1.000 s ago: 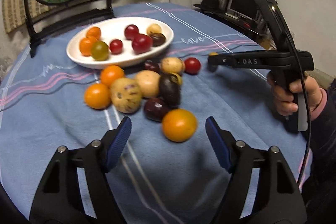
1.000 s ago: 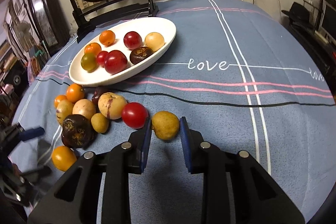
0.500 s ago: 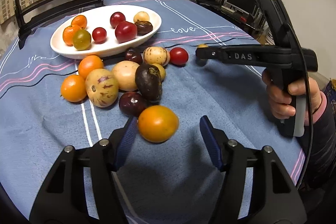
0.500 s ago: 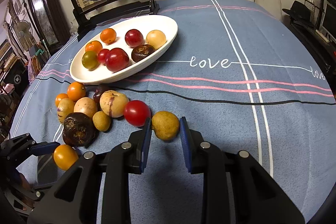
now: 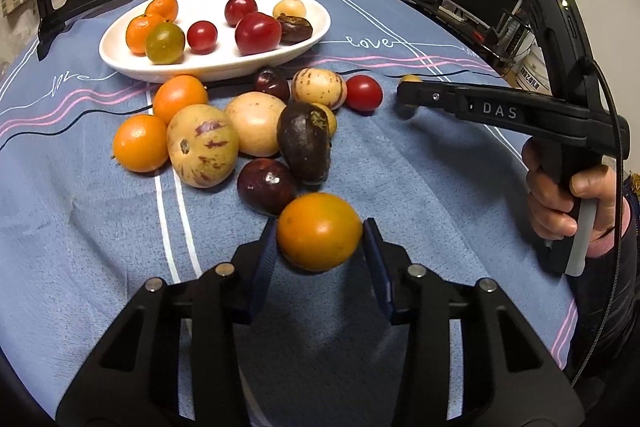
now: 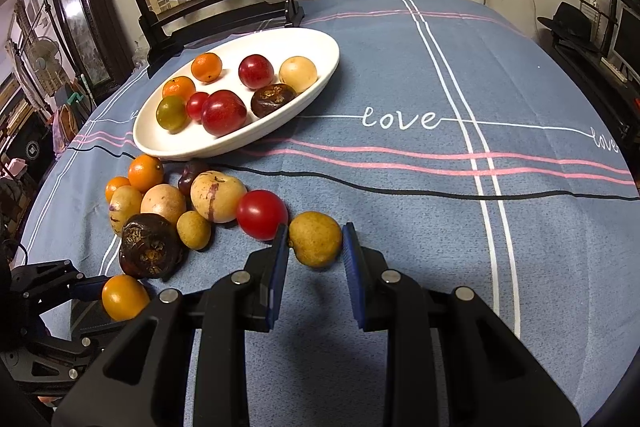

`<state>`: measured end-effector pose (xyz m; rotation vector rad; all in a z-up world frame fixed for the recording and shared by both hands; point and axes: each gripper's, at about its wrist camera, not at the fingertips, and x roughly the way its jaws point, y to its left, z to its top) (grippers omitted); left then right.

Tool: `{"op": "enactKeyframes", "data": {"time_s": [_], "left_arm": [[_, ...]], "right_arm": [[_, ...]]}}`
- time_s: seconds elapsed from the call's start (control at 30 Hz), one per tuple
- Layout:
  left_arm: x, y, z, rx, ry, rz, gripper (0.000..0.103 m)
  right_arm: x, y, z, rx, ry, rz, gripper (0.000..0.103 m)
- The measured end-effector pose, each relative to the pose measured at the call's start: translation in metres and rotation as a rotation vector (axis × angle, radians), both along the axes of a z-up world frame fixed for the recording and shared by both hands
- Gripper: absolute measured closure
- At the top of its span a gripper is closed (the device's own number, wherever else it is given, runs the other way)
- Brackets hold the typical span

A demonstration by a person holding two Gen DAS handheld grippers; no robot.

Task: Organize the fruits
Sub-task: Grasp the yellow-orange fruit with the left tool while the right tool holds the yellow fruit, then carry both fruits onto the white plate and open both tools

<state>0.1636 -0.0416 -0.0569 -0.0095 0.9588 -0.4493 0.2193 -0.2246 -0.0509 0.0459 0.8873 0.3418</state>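
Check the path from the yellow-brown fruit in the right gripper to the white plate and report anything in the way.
The yellow-brown fruit sits between the right gripper's pads. Toward the white plate, the red tomato lies just beside the line; the cloth to its right is bare. A lift should clear it.

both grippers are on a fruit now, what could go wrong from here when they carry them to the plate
1. The left gripper, whose jaws have just been closing, pinches a smooth round orange fruit near its sides; it might slip out when lifted.
2. That fruit sits against a dark purple fruit; lifting could nudge it and set the loose pile rolling.
3. The white plate already holds eight fruits, and the right gripper holds a yellow-brown fruit; dropping either in could knock others about.
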Motion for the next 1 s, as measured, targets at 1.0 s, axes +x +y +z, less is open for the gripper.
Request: {"op": "enactKeyframes", "data": {"time_s": [1.0], "left_arm": [[0.039,0.040,0.084,-0.077,-0.153,0.039,0.060]], "right_arm": [[0.006,0.039,0.040,0.065,-0.158,0.167,0.075]]}}
